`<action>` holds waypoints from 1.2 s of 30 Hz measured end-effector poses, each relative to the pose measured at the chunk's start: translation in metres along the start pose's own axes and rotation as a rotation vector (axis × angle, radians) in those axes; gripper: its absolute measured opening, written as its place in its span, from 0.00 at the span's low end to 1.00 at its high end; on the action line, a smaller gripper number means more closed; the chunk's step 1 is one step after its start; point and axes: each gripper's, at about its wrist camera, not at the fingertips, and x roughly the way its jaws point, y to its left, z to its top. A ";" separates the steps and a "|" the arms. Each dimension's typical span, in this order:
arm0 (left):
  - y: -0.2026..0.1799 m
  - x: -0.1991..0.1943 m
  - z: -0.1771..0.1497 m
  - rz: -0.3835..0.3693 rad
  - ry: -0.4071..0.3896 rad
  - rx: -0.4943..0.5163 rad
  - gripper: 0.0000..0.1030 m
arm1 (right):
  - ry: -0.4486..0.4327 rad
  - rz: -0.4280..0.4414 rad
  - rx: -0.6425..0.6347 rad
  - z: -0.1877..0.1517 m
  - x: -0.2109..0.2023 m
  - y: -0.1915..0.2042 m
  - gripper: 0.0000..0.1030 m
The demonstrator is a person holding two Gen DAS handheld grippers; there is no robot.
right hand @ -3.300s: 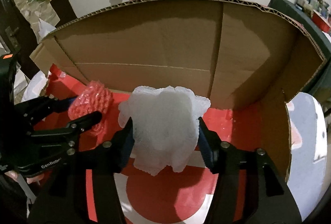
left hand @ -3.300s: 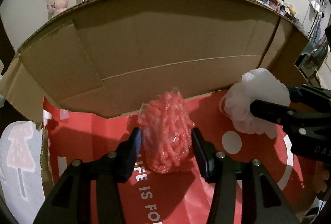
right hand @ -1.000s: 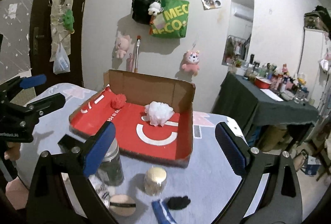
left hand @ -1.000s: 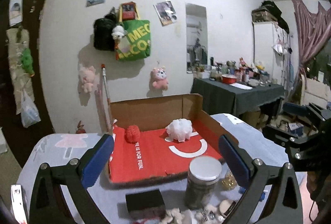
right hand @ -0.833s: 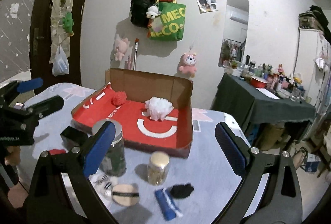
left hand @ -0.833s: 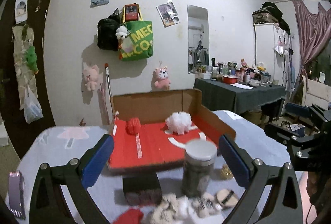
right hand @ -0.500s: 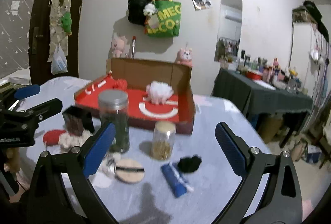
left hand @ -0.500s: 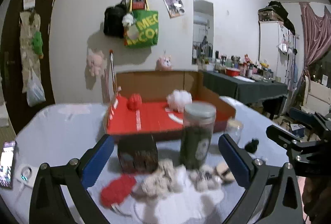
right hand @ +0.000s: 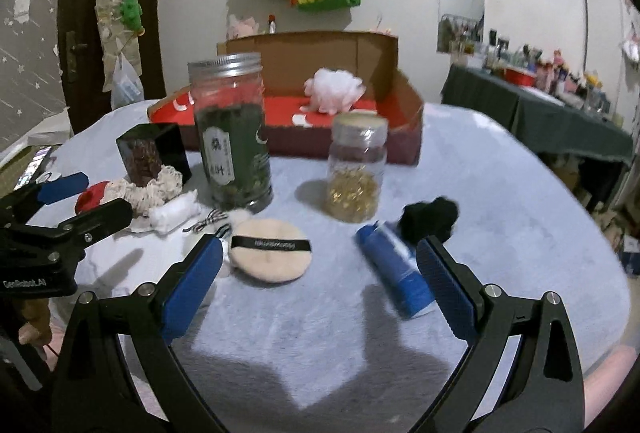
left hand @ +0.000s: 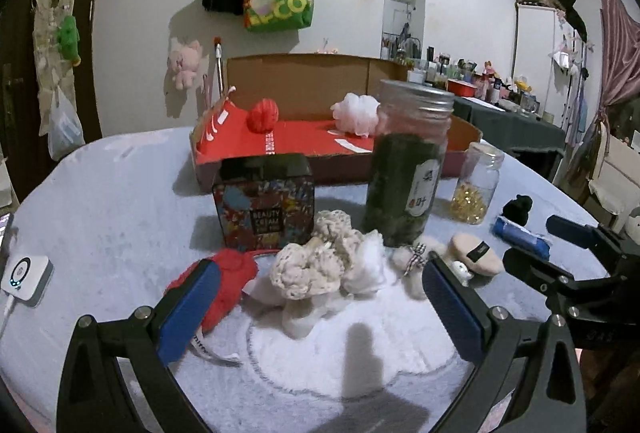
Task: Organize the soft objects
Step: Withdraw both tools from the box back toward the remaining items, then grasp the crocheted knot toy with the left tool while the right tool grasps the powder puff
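Note:
A red-lined cardboard box (left hand: 304,143) stands at the back of the table and holds a red mesh ball (left hand: 262,115) and a white bath pouf (left hand: 356,113). My left gripper (left hand: 320,307) is open and empty, low over a heap of soft things: a red knit piece (left hand: 228,285), cream crocheted scrunchies (left hand: 316,261) and white cotton (left hand: 364,269). My right gripper (right hand: 320,269) is open and empty above a beige powder puff (right hand: 270,249), a blue tube (right hand: 394,269) and a black scrunchie (right hand: 430,217). The pouf also shows in the right wrist view (right hand: 334,89).
A tall jar of green leaves (left hand: 408,161), a small jar of gold capsules (left hand: 478,181) and a black patterned cream box (left hand: 264,201) stand between the box and the soft heap. A white device (left hand: 24,275) lies at the left table edge.
Both grippers let go of the red ball and the pouf in the box, then pulled back and down toward the near side of the table. They now hang low over the loose items.

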 end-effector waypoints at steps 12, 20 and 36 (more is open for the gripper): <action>0.018 0.026 0.016 -0.030 0.070 0.022 0.85 | 0.088 0.135 0.069 0.001 0.031 0.000 0.88; 0.017 0.045 0.016 -0.091 0.146 0.075 0.61 | 0.135 0.241 0.115 0.003 0.044 -0.005 0.66; 0.008 0.013 0.030 -0.179 0.107 0.048 0.28 | 0.117 0.338 0.142 0.022 0.023 -0.020 0.13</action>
